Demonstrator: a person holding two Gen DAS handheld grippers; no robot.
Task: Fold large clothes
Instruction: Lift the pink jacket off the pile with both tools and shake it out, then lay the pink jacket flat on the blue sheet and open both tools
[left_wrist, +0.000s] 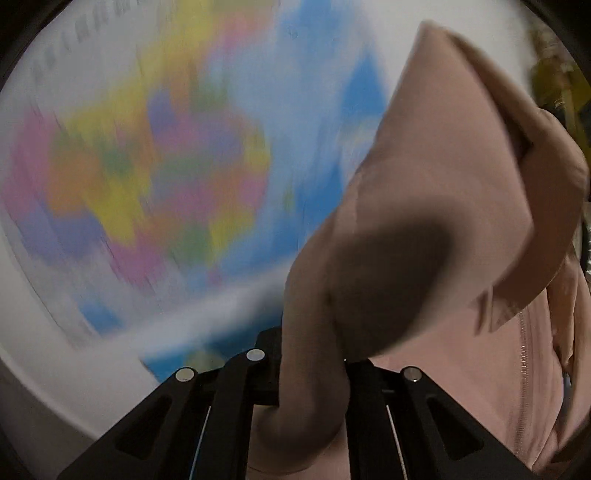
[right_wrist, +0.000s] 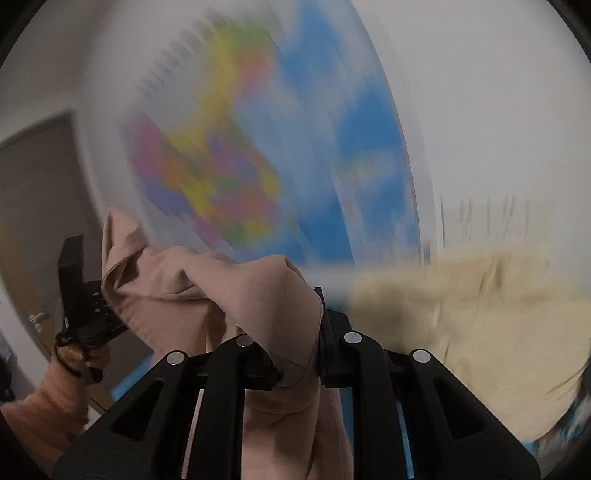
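A dusty-pink zip-up garment (left_wrist: 443, 206) hangs in the air, held by both grippers. My left gripper (left_wrist: 314, 369) is shut on a bunched fold of it; the cloth spills up and to the right, with the zipper (left_wrist: 522, 354) at the right. My right gripper (right_wrist: 295, 354) is shut on another part of the pink garment (right_wrist: 258, 295), which drapes over the jaws and hides the fingertips. The left gripper (right_wrist: 85, 314) and the hand holding it show at the left of the right wrist view.
A large colourful map (left_wrist: 177, 155) hangs on the white wall ahead, blurred by motion; it also shows in the right wrist view (right_wrist: 258, 166). A pale yellow cloth (right_wrist: 480, 325) lies at the right. A brown door (right_wrist: 33, 206) is at the left.
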